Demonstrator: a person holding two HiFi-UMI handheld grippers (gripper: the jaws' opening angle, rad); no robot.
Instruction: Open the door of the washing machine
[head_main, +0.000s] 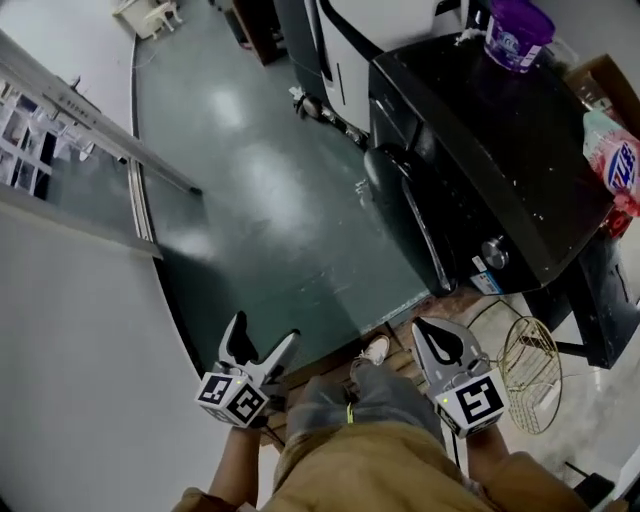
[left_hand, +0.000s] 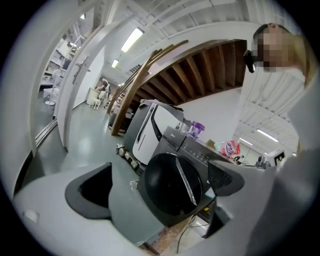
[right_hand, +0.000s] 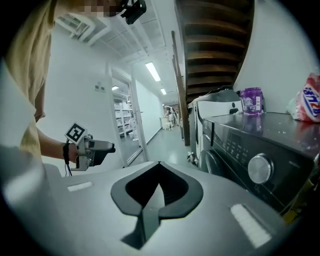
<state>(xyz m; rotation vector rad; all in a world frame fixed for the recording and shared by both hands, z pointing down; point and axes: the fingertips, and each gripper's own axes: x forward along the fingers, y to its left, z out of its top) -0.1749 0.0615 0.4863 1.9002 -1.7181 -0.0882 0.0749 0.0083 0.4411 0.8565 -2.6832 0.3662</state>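
Both grippers hang short of the washing machine (head_main: 500, 160), ahead to my right, its round door (head_main: 388, 200) shut. My left gripper (head_main: 263, 340) gapes empty and my right gripper (head_main: 432, 335) is pinched closed on nothing. The door looks rigid and glossy, probably slippery. I judge the slim handle bar (head_main: 426, 236) the best hold.

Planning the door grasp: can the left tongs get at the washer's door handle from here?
Probably yes. The left tongs are open and empty, the shut door and its handle face them, and only floor lies between. They are not at it yet.
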